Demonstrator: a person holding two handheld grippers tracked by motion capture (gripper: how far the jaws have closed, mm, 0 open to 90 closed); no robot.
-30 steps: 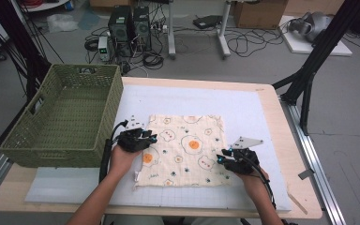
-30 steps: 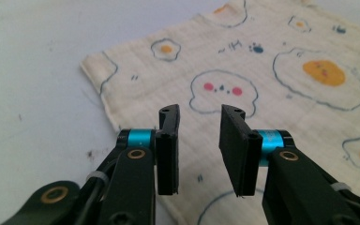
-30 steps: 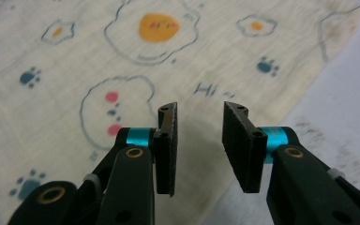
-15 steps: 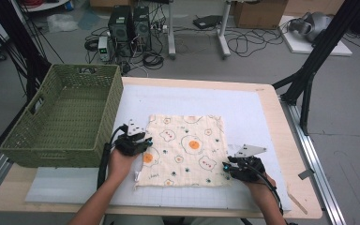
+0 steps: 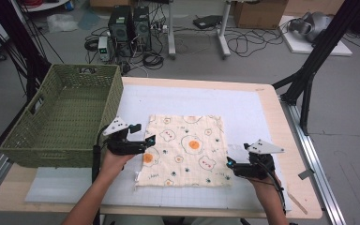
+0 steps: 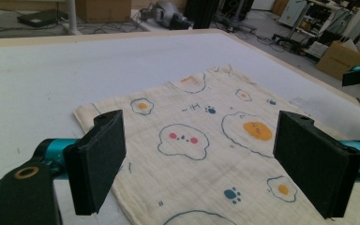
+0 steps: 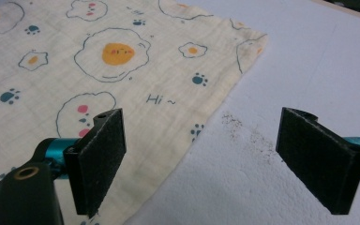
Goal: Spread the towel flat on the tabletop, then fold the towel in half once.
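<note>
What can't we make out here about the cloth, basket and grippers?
- Cloth: its left edge, high view, hidden under the left gripper.
- Cloth's near corners: cut off by the bottom edge in both gripper views.
- Basket: floor beside its near wall, high view, hidden by that wall.
- Right gripper: jaw gap too small in high view; right gripper view shows it open.

basket: green wicker, left table edge | mat: white, covers tabletop | table: pale wood rim | computer towers: floor beyond table | cables: loose on floor
</note>
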